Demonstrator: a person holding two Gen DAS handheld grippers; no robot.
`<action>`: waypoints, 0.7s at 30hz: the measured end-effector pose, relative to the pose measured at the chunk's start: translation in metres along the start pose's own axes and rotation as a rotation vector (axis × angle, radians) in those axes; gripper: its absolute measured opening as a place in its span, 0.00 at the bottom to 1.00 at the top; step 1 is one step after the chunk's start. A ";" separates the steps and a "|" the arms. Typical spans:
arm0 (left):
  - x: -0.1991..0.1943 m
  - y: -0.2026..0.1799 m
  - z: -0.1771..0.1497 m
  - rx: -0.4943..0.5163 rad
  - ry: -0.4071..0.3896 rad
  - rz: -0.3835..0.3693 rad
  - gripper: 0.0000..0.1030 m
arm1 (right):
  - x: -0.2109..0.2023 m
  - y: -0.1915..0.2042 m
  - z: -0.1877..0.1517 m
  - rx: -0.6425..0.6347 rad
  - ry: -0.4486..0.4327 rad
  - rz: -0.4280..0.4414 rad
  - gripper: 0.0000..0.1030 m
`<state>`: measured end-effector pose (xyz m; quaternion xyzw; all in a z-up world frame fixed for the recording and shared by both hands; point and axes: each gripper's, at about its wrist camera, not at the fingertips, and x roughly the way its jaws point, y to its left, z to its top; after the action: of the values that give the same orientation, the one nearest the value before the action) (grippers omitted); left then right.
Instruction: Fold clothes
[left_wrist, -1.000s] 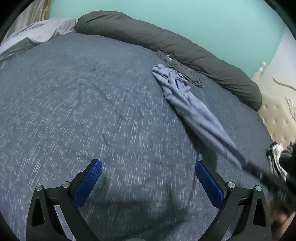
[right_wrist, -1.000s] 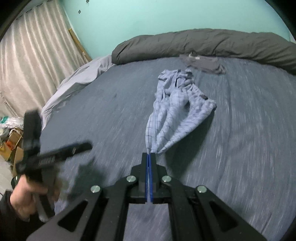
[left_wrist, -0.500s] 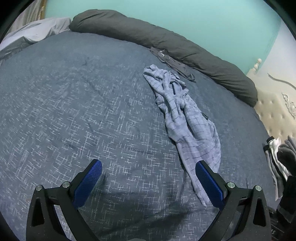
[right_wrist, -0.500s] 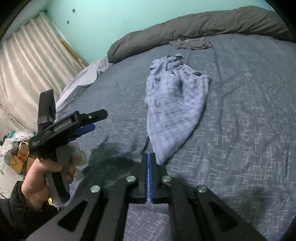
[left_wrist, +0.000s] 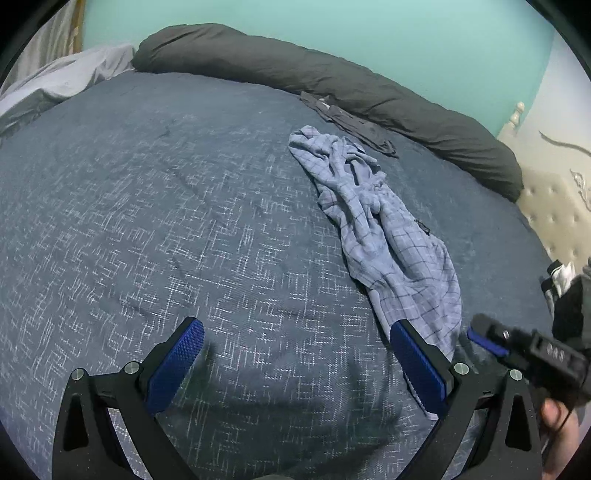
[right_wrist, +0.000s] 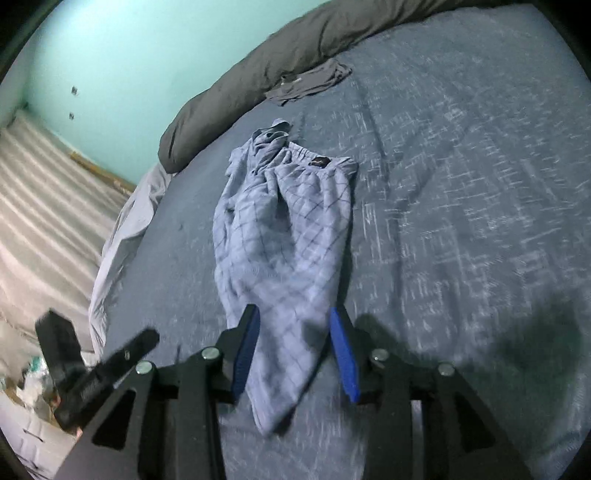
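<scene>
Released since half a second ago: the right gripper (right_wrist: 293, 350), then clamped on the hem of the checked trousers (right_wrist: 284, 236), now stands with its pads apart, the hem lying loose between them.

Trousers lie crumpled lengthwise on the dark blue bed cover (left_wrist: 184, 221), toward its right side, waistband end nearest the grey bolster (left_wrist: 332, 81) along the far edge. Left gripper (left_wrist: 295, 365) hovers wide open over bare cover just left of the hem. A small dark label shows at the waistband; its writing is unreadable. Only the right view shows the curtain (right_wrist: 40, 206) and clutter off the bed's left edge; only the left view shows the tufted headboard (left_wrist: 546, 210). A dark garment (right_wrist: 310, 83) lies against the bolster.
</scene>
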<state>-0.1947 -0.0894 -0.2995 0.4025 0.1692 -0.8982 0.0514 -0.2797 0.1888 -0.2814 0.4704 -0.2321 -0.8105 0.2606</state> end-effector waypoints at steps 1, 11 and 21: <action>0.001 0.000 0.000 0.003 0.003 0.001 1.00 | 0.004 0.000 0.002 -0.002 0.001 -0.012 0.39; 0.003 -0.001 -0.003 0.027 0.003 0.012 1.00 | 0.022 -0.002 0.001 -0.009 0.038 0.003 0.55; 0.004 0.000 -0.003 0.032 0.007 0.011 1.00 | 0.018 -0.014 -0.004 -0.002 0.032 0.040 0.01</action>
<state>-0.1952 -0.0877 -0.3045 0.4072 0.1528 -0.8991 0.0493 -0.2865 0.1871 -0.3033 0.4781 -0.2364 -0.7978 0.2812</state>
